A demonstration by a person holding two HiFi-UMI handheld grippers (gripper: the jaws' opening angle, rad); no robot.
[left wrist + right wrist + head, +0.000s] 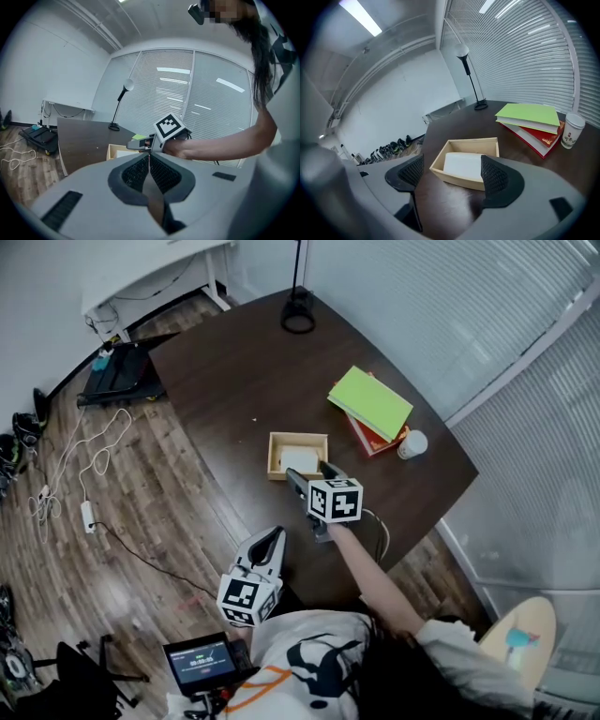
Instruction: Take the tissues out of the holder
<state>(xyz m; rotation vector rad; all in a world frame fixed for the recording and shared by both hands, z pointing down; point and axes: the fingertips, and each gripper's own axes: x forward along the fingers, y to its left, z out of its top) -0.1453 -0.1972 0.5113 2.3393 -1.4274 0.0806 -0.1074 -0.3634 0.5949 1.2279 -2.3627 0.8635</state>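
Standing wide apart, fingers (496, 177) of right gripper (452, 174) hold nothing.

The person wears a white short-sleeved shirt (328, 652) with a dark print and an orange stripe across it. Long dark hair (403, 681) lies over the shirt. Just left of the shirt sits a small dark screen unit (200, 662). The left hand-held gripper (273, 538) and the right hand-held gripper (307, 472) each have a pale grey shell, black ribbed pads (494, 176) and a cube (336, 500) with black-and-white square markers. A thin cable (382, 532) loops above the shirt.
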